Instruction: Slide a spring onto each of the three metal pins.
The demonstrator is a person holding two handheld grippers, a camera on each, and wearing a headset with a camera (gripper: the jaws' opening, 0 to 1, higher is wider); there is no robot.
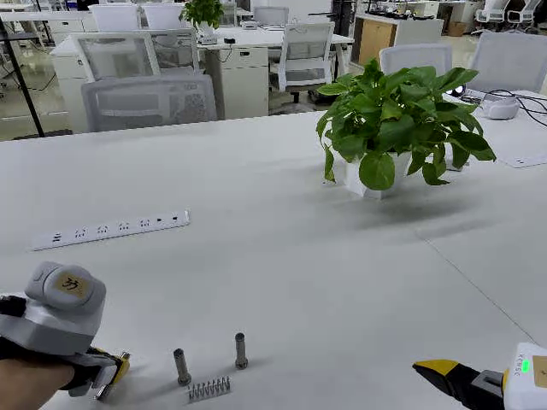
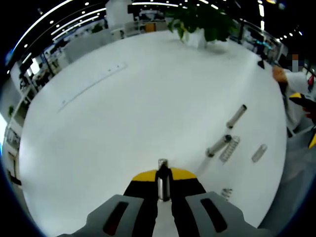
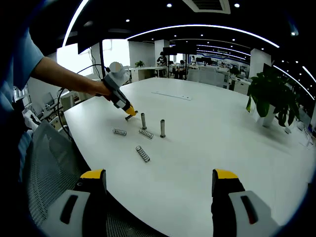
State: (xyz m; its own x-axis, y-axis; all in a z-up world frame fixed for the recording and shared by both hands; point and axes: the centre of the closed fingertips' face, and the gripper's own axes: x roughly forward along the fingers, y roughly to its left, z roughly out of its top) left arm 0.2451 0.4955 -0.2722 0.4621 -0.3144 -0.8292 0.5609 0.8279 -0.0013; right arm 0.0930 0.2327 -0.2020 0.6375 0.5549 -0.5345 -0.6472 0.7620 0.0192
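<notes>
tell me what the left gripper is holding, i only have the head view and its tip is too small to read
Observer: In the left gripper view, the left gripper is shut on a metal pin.
Operator: how many springs are out, i count one
Observer: Three lie on the table in the right gripper view: left spring, middle spring, near spring.
Operator: right gripper carrying anything
Observer: No, the right gripper is open, nothing between its jaws.
</notes>
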